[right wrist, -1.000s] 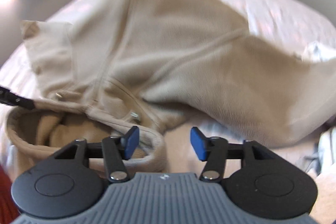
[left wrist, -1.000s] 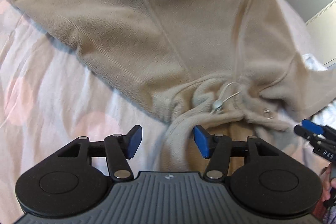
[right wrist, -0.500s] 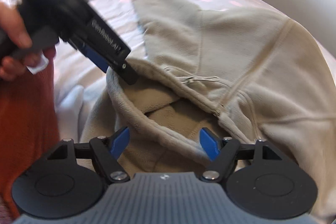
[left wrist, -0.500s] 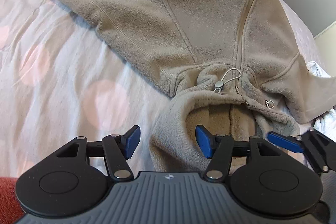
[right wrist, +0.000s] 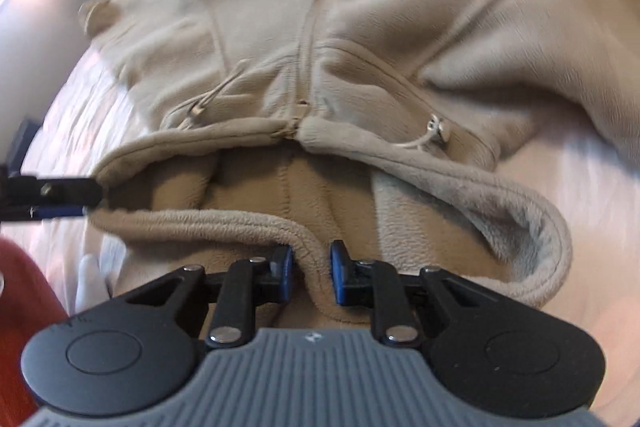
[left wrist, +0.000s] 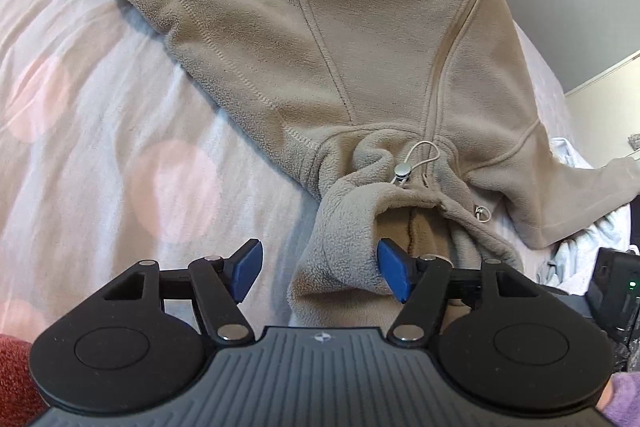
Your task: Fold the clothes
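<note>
— Right gripper (right wrist: pixel 311 277) first: how do its jaws stand?

— Nearly closed. The two blue pads pinch the rolled rim of the hood (right wrist: pixel 256 223), which runs up between them at about 6 o'clock in the right wrist view.

— And the left gripper (left wrist: pixel 320 275)?

— Spread wide. Its blue pads (left wrist: pixel 248 269) stand well apart and clamp nothing. A fold of the hood's edge bulges up between them, against the right-hand pad, while the left-hand pad is over bare sheet.

— Does the left one show in the other camera?

— Yes, its black fingers come in at 9 o'clock in the right wrist view, tips at the hood's far corner. That view is blurred, so I cannot tell from it whether they touch the fleece.

— Where is the garment?

— A beige fleece hoodie (left wrist: pixel 320 39) lies spread on a bed sheet (left wrist: pixel 100 147), white with pale pink spots. In the left wrist view the body fills 12 o'clock, one sleeve runs off to 10 o'clock, the other out to 3 o'clock. The hood is bunched toward the camera.

— Any small fittings?

— A metal cord stopper (left wrist: pixel 402 170) with a loop of drawcord, just right of centre, and an eyelet (left wrist: pixel 482 213) toward 4 o'clock. From the right wrist, the zip (right wrist: pixel 306 39) runs from the neck up to 12 o'clock.

— Anything else?

— A dark red cloth (left wrist: pixel 16 375) at 8 o'clock in the left view.
</note>
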A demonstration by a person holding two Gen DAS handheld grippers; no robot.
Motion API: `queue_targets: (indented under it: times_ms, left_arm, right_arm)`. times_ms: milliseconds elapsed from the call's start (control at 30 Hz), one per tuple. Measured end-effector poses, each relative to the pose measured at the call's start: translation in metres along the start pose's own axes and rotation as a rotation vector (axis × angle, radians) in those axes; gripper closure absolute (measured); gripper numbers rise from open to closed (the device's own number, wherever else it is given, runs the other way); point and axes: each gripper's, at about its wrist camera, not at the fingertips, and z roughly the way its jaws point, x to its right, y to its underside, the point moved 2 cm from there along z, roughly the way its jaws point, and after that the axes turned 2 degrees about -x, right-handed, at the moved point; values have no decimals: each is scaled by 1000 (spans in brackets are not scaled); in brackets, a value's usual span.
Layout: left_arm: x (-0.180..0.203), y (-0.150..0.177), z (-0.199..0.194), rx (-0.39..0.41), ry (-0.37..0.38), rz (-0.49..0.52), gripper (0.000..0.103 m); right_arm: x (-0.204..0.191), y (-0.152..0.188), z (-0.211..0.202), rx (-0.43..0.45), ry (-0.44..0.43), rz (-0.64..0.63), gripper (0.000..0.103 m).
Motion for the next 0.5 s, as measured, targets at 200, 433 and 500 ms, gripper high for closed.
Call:
queue_targets:
  times_ms: [200,433,500]
  left_arm:
    - [-14,-1,-9,18,94,-98,41]
    - [-8,0,14,-80,-5,-69,41]
    - [-3,-1,22,-98,-35,-43,41]
  right_arm:
    - [0,2,1,32,64,-7,82]
    - [3,7,-6,47,67,-10,79]
    - [0,8,-7,51,72,-30,77]
